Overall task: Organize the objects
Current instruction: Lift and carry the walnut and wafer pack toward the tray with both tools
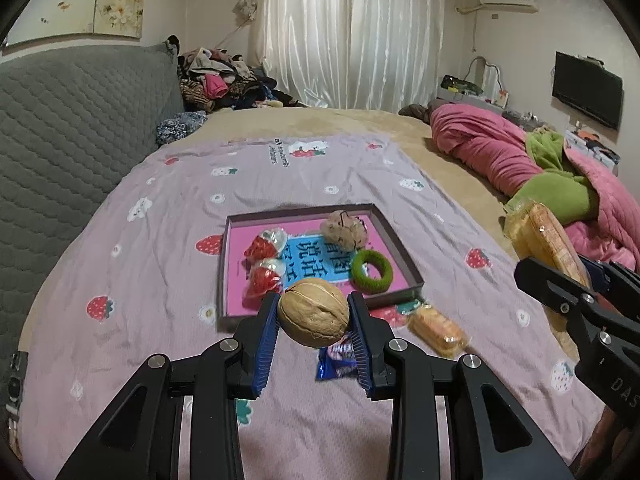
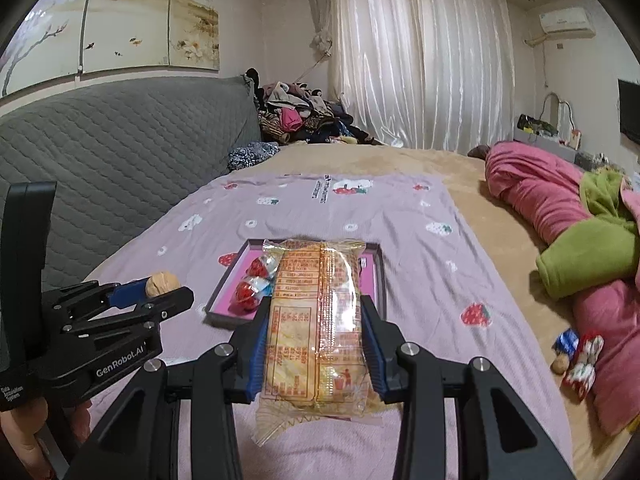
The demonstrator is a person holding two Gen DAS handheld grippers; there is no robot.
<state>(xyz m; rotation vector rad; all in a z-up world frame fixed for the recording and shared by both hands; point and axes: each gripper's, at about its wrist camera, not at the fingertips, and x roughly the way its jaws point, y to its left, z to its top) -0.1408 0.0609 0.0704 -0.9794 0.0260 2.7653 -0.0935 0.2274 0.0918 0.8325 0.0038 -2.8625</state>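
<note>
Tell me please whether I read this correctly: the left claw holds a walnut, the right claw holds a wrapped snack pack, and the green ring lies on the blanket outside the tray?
Not quite. The green ring lies inside the tray, not out on the blanket, as the left wrist view shows. The rest holds: the left claw grips the walnut and the right claw the snack pack.

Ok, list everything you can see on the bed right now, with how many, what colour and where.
walnut: one, tan, in left gripper
large snack packet: one, orange-yellow, in right gripper
tray: one, pink inside, on lilac sheet
strawberry candies: two, red, tray's left side
green ring: one, tray's near right
beige hair tie: one, tray's far side
small snack packet: one, orange, right of tray's near corner
blue wrapper: one, under walnut
blankets: pink and green, far right
left gripper: shut
right gripper: shut
</note>
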